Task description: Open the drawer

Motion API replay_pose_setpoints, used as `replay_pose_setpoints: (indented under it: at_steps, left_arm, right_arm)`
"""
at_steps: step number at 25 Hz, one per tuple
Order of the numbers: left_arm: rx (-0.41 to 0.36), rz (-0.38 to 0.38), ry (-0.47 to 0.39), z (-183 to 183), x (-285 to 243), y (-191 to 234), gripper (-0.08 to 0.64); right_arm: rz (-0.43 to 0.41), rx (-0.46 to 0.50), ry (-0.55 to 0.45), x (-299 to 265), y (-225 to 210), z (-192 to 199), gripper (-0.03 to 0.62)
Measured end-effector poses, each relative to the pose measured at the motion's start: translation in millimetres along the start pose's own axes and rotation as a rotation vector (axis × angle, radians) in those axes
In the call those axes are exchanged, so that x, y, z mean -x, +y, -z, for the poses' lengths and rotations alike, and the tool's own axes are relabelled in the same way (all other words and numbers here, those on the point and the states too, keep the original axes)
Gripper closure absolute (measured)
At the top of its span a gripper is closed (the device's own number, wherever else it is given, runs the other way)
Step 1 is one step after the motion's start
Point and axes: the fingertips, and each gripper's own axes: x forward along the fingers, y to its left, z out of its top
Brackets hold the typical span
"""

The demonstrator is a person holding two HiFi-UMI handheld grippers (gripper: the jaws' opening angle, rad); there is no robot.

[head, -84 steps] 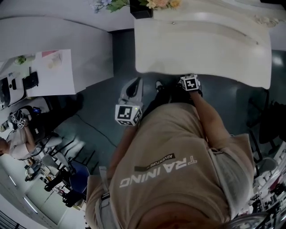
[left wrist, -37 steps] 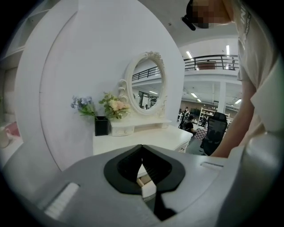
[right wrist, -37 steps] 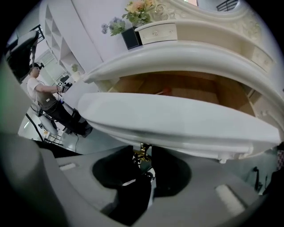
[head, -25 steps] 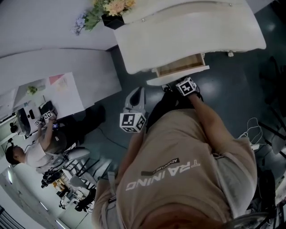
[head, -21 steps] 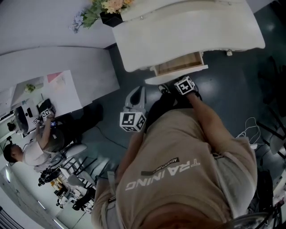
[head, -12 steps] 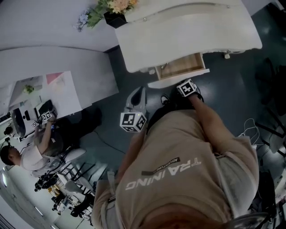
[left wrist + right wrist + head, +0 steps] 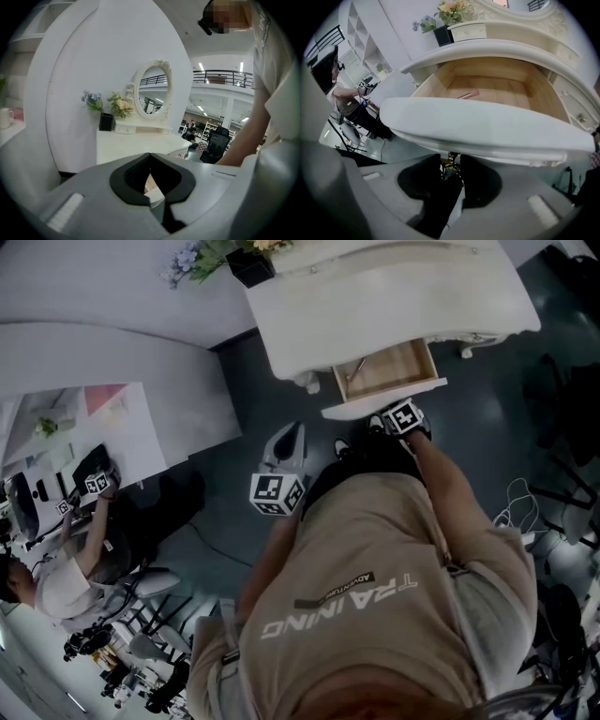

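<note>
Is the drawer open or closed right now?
Open. The drawer sticks out of the dressing table, its wooden inside shows, and the right tool grips its handle.

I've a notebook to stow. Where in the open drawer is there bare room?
The drawer shows bare wood across its right half and along the back wall. A thin pink item lies left of middle. The right gripper holds the handle below the front panel, so it is crowded there.
</note>
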Motion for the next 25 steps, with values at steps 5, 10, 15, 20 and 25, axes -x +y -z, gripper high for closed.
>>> replay_pose_setpoints:
  at_steps: [5,10,15,20,25]
  left_arm:
    - [-0.02,0.04,0.001,9,15,14,0.554]
    - [-0.035,0.042,0.02,16,29,22,0.554]
    - [-0.038,0.056,0.033,19,27,11,0.554]
    - [-0.047,0.081,0.054,21,19,-17,0.554]
    - [-0.057,0.081,0.07,24,11,-49,0.554]
  right_arm:
    - [0.029,-0.017,-0.022,2,7,4,0.456]
    - [0.004,-0.043,-0.028,-1,25,15,0.454]
    - [0.046,-0.048,0.011,6,20,35,0.454]
    - [0.039,-0.039,0.012,9,23,50,0.456]
    - [0.02,-0.014,-0.082,12,18,54,0.454]
